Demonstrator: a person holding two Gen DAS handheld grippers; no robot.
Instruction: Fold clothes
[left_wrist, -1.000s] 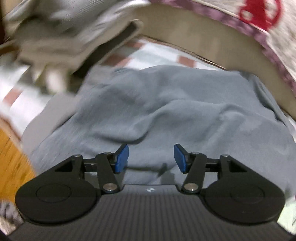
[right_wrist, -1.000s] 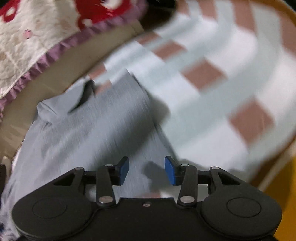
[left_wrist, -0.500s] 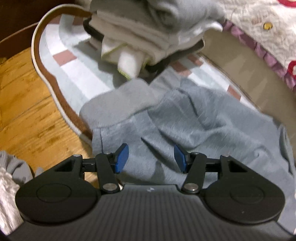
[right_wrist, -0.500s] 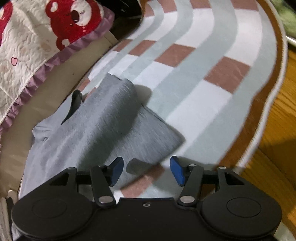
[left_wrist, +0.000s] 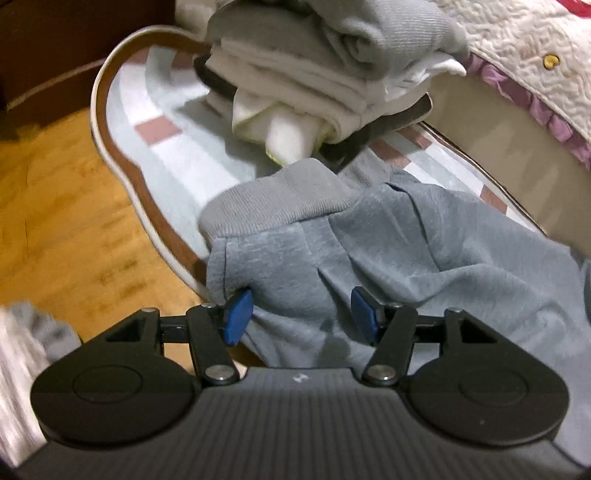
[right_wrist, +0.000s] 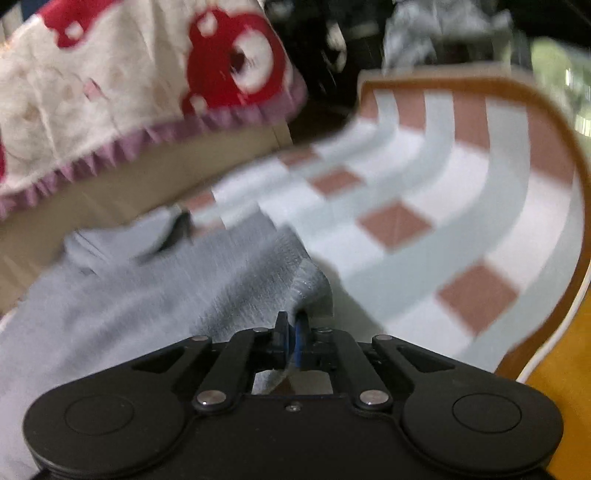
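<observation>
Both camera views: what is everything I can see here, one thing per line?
Sweatshirt: one, grey, spread on the rug, a corner pinched at right.
Stack of folded clothes: one, grey and white, on the rug beyond the sweatshirt.
Rug: one, pale blue and white with pinkish squares and a brown border, on the floor.
Quilt: one, cream with red figures and a purple frill, hanging above the rug.
Floor: wood, orange-brown, beside the rug.
Left gripper: black with blue fingers, open over the sweatshirt's edge.
Right gripper: black, shut on the sweatshirt.
</observation>
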